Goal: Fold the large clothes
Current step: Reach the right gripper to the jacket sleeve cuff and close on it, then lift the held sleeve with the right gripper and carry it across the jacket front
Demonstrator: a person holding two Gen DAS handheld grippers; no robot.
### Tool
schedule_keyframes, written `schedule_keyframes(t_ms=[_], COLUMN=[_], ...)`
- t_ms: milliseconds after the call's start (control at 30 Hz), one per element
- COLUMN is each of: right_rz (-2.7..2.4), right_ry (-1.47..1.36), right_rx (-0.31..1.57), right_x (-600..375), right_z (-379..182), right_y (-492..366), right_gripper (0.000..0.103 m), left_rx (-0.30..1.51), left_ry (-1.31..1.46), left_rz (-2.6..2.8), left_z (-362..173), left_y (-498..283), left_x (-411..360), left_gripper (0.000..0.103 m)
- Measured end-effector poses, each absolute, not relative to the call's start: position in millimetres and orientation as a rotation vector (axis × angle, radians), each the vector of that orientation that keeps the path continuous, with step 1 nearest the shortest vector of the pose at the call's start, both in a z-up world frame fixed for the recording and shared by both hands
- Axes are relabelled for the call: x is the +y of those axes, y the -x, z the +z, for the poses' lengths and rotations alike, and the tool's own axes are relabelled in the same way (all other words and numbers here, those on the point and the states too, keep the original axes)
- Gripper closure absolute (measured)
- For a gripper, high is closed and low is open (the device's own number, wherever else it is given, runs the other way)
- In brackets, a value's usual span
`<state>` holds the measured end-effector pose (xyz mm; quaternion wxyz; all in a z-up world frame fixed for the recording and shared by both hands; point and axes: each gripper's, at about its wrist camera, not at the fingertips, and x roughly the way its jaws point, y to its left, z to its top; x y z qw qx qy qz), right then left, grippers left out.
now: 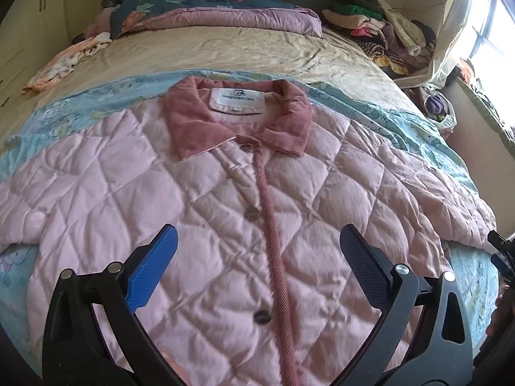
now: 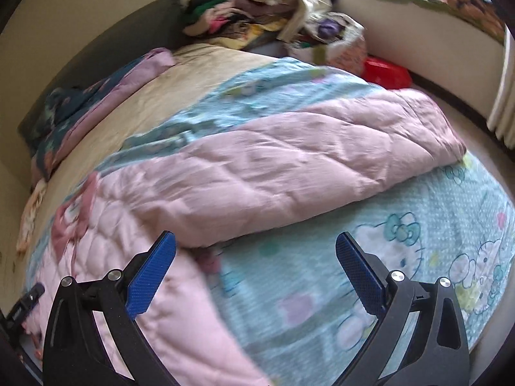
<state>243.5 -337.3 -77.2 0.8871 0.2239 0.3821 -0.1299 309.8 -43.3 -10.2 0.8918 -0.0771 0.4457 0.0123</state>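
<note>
Pink quilted jacket (image 1: 225,199) spread flat, front up, on light blue cartoon sheet (image 2: 402,225) over bed (image 1: 225,51). Clothes pile (image 1: 379,32) at far corner near bright window (image 1: 492,29). Left hand-held gripper (image 1: 257,241) and right hand-held gripper (image 2: 256,246) both spread apart, holding nothing.

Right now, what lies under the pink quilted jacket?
The pink quilted jacket lies on a light blue cartoon-print blanket, whose edges show around it. The part beneath the jacket is covered.

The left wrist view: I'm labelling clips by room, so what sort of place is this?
Most likely a home bedroom. A pink quilted jacket lies spread on a bed covered with a cartoon-print sheet; a folded floral quilt and a heap of clothes sit at its head.
</note>
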Motion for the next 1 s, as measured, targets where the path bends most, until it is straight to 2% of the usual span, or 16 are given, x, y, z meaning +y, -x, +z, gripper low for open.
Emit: schedule_keyframes(t_ms=[467,733,800,833,867,900,933,967,1000], right_rz=[-0.479,-0.551,-0.564,-0.571,-0.588,-0.595,-0.589,-0.564,-0.548], right_ry=[-0.817,-0.899,-0.932,-0.937,-0.933,-0.934,-0.942,-0.949,-0.94], right_rx=[0.771,0.671,0.639,0.626,0.609,0.602,0.585,0.562,0.551], right_x=[-467.7,-507.0,-516.6,-521.2,-524.6,-527.3,-530.5,-532.9,-532.0], right_z=[-136.9,-147.5,-150.6,-150.5,-148.4,-147.5,-144.4,-140.7,-136.6], right_y=[-255.4,-271.5,-275.3,-275.9,-275.1,-276.8,-274.9,-273.9,-273.6], right_gripper=[0.004,0.004,0.007,0.017,0.036,0.048,0.064,0.071,0.073], left_rx=[0.967,0.962,0.965,0.966,0.964,0.962,0.959,0.956,0.952], left_ry=[0.13,0.092,0.097,0.1,0.101,0.101,0.1,0.102,0.104], left_rz=[0.049,0.076,0.072,0.069,0.067,0.065,0.06,0.049,0.043], left_z=[-30.5,-24.5,-22.8,-21.8,-20.4,-19.2,-17.3,-14.4,-12.5], left_y=[-353.1,-369.1,-370.2,-370.1,-369.4,-368.6,-367.7,-366.3,-364.5], left_x=[-56.9,-52.7,-49.0,-47.3,-45.9,-45.6,-44.9,-43.9,-44.0], left_gripper=[0.008,0.008,0.008,0.008,0.008,0.008,0.008,0.008,0.008])
